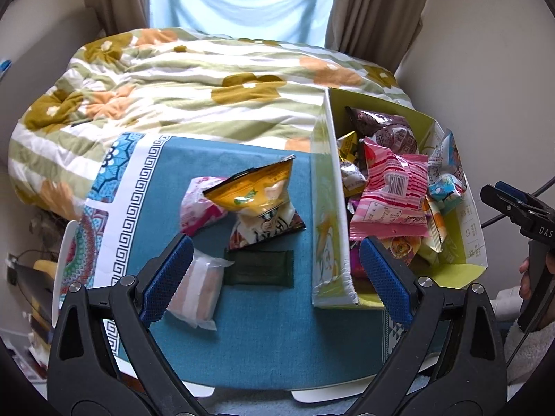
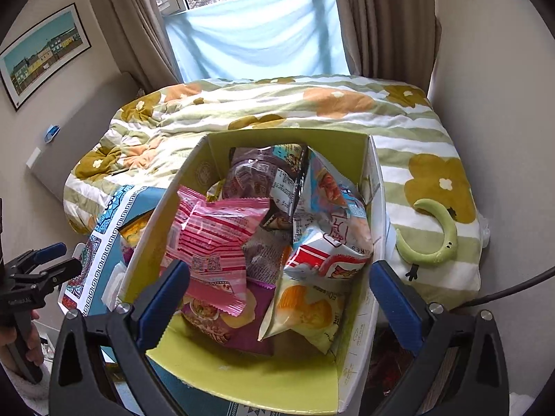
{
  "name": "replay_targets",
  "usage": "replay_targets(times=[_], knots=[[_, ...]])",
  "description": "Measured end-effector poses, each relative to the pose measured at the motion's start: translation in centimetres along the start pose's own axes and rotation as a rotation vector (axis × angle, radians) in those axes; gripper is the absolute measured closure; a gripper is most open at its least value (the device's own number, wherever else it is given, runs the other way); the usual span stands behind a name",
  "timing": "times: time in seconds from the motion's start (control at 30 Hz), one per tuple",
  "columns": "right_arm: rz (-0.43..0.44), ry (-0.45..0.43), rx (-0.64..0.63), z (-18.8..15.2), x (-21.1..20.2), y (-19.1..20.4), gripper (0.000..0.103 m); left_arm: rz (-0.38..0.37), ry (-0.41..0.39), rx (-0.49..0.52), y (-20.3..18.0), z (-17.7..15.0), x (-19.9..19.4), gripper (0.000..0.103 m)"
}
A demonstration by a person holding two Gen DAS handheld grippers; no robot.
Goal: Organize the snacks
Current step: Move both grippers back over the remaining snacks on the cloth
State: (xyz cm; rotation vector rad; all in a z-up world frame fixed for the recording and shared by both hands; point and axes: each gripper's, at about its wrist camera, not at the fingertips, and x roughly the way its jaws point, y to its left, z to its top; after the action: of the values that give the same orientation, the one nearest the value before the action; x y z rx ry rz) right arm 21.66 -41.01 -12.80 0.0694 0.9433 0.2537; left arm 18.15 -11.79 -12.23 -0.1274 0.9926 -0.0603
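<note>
In the left wrist view, my left gripper (image 1: 274,246) hangs open above a teal cloth (image 1: 263,339) with nothing between its pads. Below it lie a yellow snack bag (image 1: 256,190), a pink packet (image 1: 199,208), a clear-wrapped wafer cake (image 1: 199,289) and a dark green bar (image 1: 260,270). To the right stands a green cardboard box (image 1: 329,208) packed with snacks. My right gripper (image 2: 279,270) is open over that box (image 2: 242,381), above a pink packet (image 2: 211,239), a red-and-white bag (image 2: 329,253) and a yellow chip bag (image 2: 305,312), gripping none.
A flowered quilt (image 1: 194,79) covers the bed behind the cloth. A green crescent toy (image 2: 437,239) lies on the quilt right of the box. Curtains and a window stand at the back. The left gripper (image 2: 64,258) shows at the right wrist view's left edge, held by a hand.
</note>
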Motion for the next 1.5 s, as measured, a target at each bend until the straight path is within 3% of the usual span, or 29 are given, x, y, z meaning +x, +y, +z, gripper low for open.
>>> replay_targets(times=[0.37,0.77,1.03,1.23,1.5], knots=[[0.032,-0.101,-0.063,0.7,-1.7,6.5,0.000,0.029,-0.032,-0.076,6.7,-1.8,-3.4,0.007],[0.031,-0.106,-0.079,0.5,0.5,17.2,0.000,-0.035,0.016,0.005,13.1,-0.3,-3.5,0.007],[-0.040,-0.081,-0.089,-0.2,4.1,22.2,0.000,-0.107,0.112,0.089,16.0,-0.1,-0.6,0.007],[-0.115,-0.067,-0.179,-0.5,7.9,24.6,0.000,-0.168,0.184,0.149,16.3,-1.2,3.0,0.007],[-0.217,0.113,-0.350,-1.0,14.9,26.1,0.000,-0.225,0.282,0.172,14.3,-4.7,9.8,0.007]])
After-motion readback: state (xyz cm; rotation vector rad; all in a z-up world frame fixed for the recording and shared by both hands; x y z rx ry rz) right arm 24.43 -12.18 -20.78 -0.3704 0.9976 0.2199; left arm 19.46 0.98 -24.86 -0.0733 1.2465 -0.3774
